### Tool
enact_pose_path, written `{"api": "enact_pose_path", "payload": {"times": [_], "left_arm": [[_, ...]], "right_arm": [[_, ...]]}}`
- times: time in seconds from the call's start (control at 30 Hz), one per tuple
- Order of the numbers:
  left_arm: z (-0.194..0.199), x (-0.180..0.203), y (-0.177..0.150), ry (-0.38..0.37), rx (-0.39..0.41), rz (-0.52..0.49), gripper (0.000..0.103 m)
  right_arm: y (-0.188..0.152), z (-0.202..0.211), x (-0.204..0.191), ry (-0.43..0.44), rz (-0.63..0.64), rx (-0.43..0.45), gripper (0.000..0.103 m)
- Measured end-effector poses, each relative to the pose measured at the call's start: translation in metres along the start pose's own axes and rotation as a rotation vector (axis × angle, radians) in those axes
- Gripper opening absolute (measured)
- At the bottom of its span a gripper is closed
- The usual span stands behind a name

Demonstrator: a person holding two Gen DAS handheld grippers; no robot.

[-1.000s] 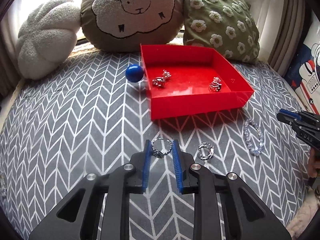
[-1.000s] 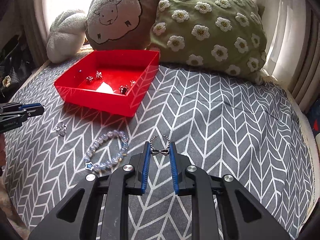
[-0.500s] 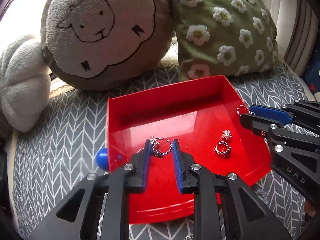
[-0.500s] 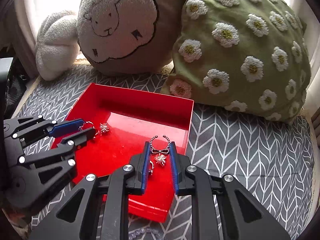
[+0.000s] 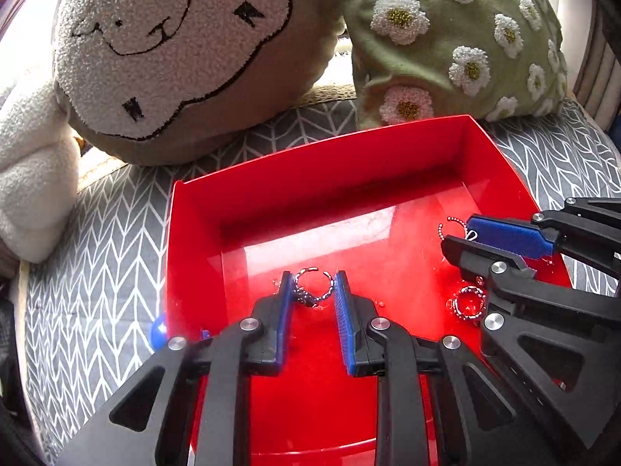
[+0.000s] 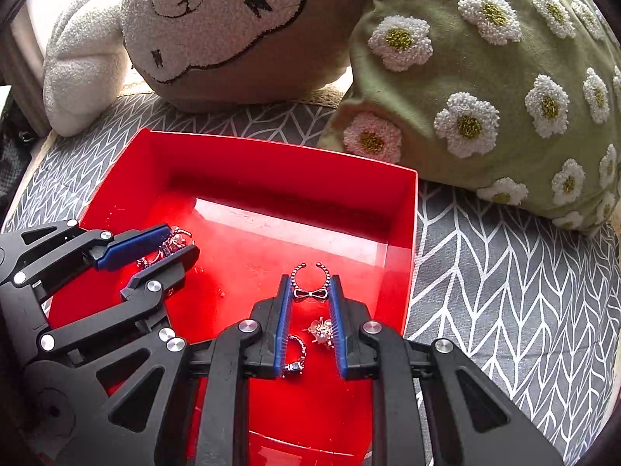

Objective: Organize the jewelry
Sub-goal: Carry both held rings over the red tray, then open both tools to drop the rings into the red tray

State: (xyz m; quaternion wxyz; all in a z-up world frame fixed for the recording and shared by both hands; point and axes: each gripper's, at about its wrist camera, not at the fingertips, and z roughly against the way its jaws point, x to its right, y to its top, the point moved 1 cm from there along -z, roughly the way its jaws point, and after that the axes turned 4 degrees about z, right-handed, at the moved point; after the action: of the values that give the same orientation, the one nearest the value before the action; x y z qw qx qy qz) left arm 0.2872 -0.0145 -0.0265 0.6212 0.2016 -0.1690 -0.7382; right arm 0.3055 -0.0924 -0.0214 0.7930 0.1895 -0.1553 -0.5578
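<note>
Both tongs hang over the red tray [image 5: 194, 240], which sits on a grey chevron-patterned cushion [image 6: 504, 272].

The left tongs [image 5: 312, 291] are clenched on a silver twisted ring [image 5: 312, 289], pinched between the blue pads [image 5: 341, 310] above the tray's floor, toward the tray's 9 o'clock side in the left wrist view.

The right tongs [image 6: 310, 295] grip a beaded open ring with a bow [image 6: 309, 281]. It stands upright between their tips, with its gap pointing to 12 o'clock. In the left wrist view these tongs enter from 3 o'clock.

On the tray floor beneath the right tongs lie a flower-shaped piece [image 6: 322, 330] and a small silver ring [image 6: 295, 355].

At 12 o'clock beyond the tray lean a sheep-face pillow [image 5: 174, 39] and a green daisy pillow [image 6: 504, 77]. A white plush cushion [image 5: 35, 178] lies at 9 o'clock, and a blue ball [image 5: 158, 334] peeks out beside the tray's left wall.
</note>
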Motion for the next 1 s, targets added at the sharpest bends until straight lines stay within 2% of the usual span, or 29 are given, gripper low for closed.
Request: {"api": "enact_pose_path", "payload": {"times": [0.53, 0.63, 0.73, 0.83, 0.87, 0.93, 0.97, 1.0], "left_arm": [[0.001, -0.005, 0.000, -0.014, 0.002, 0.015, 0.021], [0.000, -0.005, -0.001, -0.011, 0.005, 0.017, 0.021], [0.003, -0.007, -0.001, -0.024, 0.008, 0.032, 0.021], [0.021, -0.010, -0.002, -0.040, 0.045, 0.038, 0.021], [0.032, -0.011, -0.003, -0.050, 0.064, 0.037, 0.024], [0.062, -0.014, -0.010, -0.061, 0.114, 0.031, 0.048], [0.076, -0.016, -0.014, -0.062, 0.144, 0.032, 0.075], [0.094, -0.020, -0.022, -0.061, 0.185, 0.039, 0.088]], "right_arm": [[-0.001, 0.002, 0.003, 0.023, -0.013, 0.000, 0.020], [-0.002, 0.004, 0.004, 0.048, -0.024, 0.005, 0.028], [-0.003, 0.011, 0.005, 0.027, -0.028, 0.020, 0.031], [-0.006, 0.033, 0.009, 0.034, -0.044, 0.056, 0.032], [-0.009, 0.048, 0.012, 0.037, -0.047, 0.080, 0.032], [-0.016, 0.076, 0.017, 0.036, -0.043, 0.130, 0.035], [-0.023, 0.096, 0.018, 0.029, -0.038, 0.168, 0.046], [-0.031, 0.113, 0.018, 0.023, -0.034, 0.206, 0.060]]}}
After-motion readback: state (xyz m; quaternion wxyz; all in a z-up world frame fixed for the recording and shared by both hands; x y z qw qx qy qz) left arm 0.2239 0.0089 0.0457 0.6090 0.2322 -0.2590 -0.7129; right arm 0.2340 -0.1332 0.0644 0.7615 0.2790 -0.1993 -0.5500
